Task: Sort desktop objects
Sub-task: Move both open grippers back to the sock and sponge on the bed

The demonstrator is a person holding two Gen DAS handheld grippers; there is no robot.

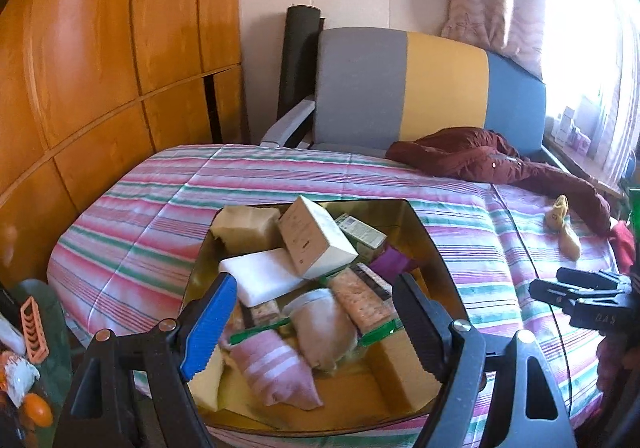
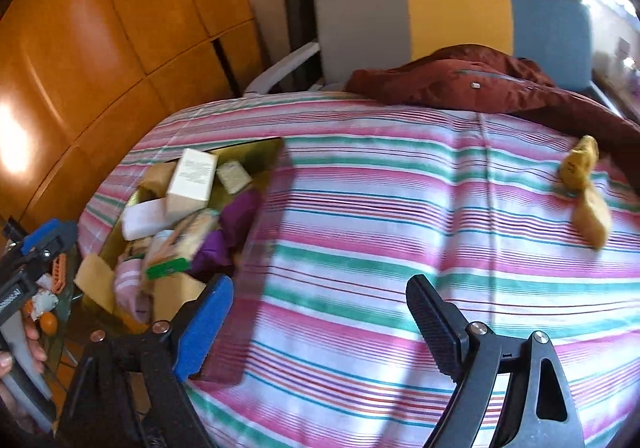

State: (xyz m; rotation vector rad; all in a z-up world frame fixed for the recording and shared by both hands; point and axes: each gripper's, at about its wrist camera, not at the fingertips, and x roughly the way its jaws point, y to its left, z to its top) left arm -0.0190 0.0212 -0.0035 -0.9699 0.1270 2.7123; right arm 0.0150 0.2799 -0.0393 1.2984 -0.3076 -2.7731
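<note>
One item remains loose on the striped bedspread (image 2: 400,207): a yellow soft toy (image 2: 584,183), lying near the far right edge just beside the dark red jacket (image 2: 480,83), well apart from the box. Your right gripper (image 2: 320,324) hangs over bare cover with its jaws spread wide and nothing between them. Judged step: the reach toward the last stray piece, with most of the sorting already done. The next move calls for you to carry those spread jaws across to the toy, straddle its narrow middle and close without snagging the jacket hem. Your left gripper (image 1: 314,308) hovers over the box, jaws likewise wide apart and holding nothing. Container: one open gold-lined box (image 1: 404,207) on the near left part of the bed. Contents, piled loosely: a cream carton (image 1: 316,236) tilted on top, a white foam block (image 1: 264,280) beneath it, a small green-printed carton (image 1: 360,232), a purple item (image 1: 394,262), a pink-and-white striped sock roll (image 1: 276,372), a pale cloth bundle (image 1: 324,328), a speckled sponge with green trim (image 1: 364,302), tan sponge pieces at the corners. Beyond: a grey, yellow and blue chair (image 1: 420,87), a wooden wardrobe (image 1: 100,67).
</note>
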